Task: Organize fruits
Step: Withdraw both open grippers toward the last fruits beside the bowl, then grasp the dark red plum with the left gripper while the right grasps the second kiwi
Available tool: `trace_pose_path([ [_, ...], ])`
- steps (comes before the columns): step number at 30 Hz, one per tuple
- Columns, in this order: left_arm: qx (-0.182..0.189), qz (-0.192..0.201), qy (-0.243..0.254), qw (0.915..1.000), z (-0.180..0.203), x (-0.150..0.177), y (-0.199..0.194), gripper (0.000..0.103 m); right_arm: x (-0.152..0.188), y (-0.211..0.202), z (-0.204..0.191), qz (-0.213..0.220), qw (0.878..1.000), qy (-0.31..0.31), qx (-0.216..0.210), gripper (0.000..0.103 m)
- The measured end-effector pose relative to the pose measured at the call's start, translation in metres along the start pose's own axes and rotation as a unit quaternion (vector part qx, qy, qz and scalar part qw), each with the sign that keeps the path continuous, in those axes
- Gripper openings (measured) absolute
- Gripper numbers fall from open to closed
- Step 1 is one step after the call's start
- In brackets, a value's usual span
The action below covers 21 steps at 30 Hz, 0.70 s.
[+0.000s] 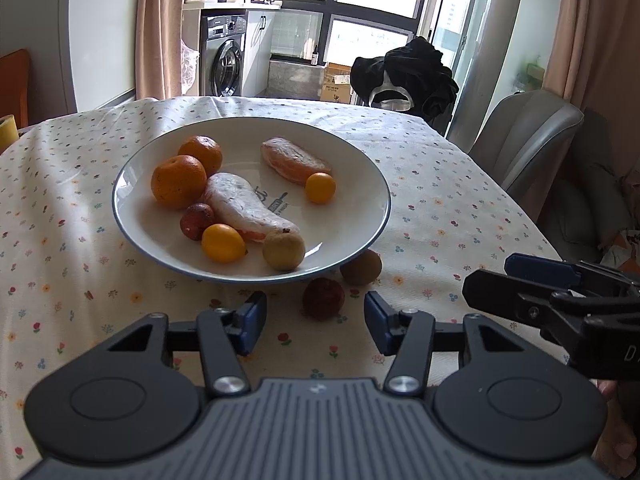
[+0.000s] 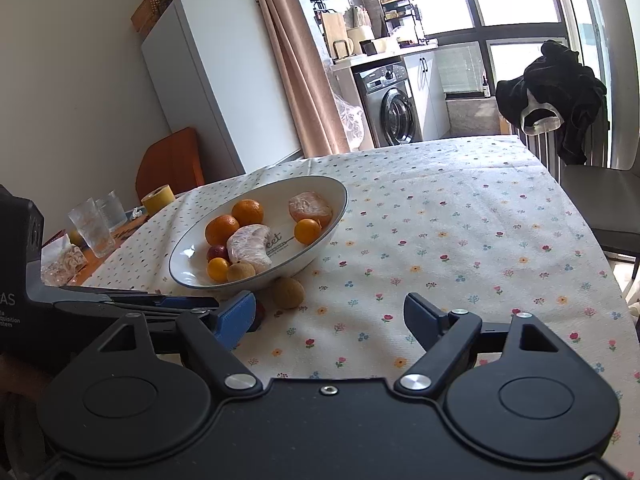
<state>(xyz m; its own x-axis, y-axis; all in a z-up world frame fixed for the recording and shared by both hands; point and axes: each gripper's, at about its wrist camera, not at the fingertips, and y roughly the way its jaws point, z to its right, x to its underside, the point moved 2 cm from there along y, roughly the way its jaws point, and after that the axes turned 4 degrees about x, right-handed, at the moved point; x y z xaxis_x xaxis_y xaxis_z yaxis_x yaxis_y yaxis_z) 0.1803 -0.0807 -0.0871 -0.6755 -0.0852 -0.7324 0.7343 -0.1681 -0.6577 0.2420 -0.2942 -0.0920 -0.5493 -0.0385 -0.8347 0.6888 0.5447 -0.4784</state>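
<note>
The left gripper (image 1: 315,320) hovers low over the tabletop (image 1: 440,216), its blue-padded fingers (image 1: 252,322) spread wide and holding nothing. A dark red fruit (image 1: 323,298) lies on the floral tablecloth (image 1: 80,240) just ahead of the gap between those fingers, near the rim of the plate (image 1: 372,168). A tan longan (image 1: 361,267) sits on the cloth beside the red fruit, close against the plate's rim.

The white, blue-rimmed plate holds:
- two mandarins (image 1: 179,180), side by side at the left;
- two peeled citrus segments, one at the centre (image 1: 240,204) and one at the back right (image 1: 294,160);
- two kumquats, one at the front (image 1: 223,243) and one (image 1: 320,187) touching the rear segment;
- one small red fruit (image 1: 196,220) and one tan longan (image 1: 283,249) at the front.

The right gripper (image 2: 330,314) is held to the right of the left one, above bare tablecloth. Its fingers (image 2: 420,316) are likewise spread wide and empty. Two drinking glasses (image 2: 94,226) and a yellow tape roll (image 2: 157,199) stand at the far left edge of the tabletop.
</note>
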Motion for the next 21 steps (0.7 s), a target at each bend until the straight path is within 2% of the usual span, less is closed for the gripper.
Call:
trace_pose_path([
  [3,-0.003,0.003,0.003,1.0000,-0.001,0.000,0.006,0.049,-0.001,0.003,0.001,-0.005,1.000,0.002,-0.001,0.080],
  [6,-0.003,0.007,0.004,1.0000,-0.002,-0.001,0.007,0.039,-0.002,0.007,-0.001,-0.008,1.000,-0.003,-0.002,0.080],
  [8,0.012,0.004,0.002,0.9999,-0.004,-0.001,0.007,0.022,-0.002,0.010,-0.003,-0.010,1.000,-0.005,-0.004,0.079],
  [21,0.023,0.002,-0.010,0.9997,-0.022,0.001,-0.006,0.021,-0.001,0.033,-0.021,-0.033,0.999,-0.018,-0.008,0.062],
])
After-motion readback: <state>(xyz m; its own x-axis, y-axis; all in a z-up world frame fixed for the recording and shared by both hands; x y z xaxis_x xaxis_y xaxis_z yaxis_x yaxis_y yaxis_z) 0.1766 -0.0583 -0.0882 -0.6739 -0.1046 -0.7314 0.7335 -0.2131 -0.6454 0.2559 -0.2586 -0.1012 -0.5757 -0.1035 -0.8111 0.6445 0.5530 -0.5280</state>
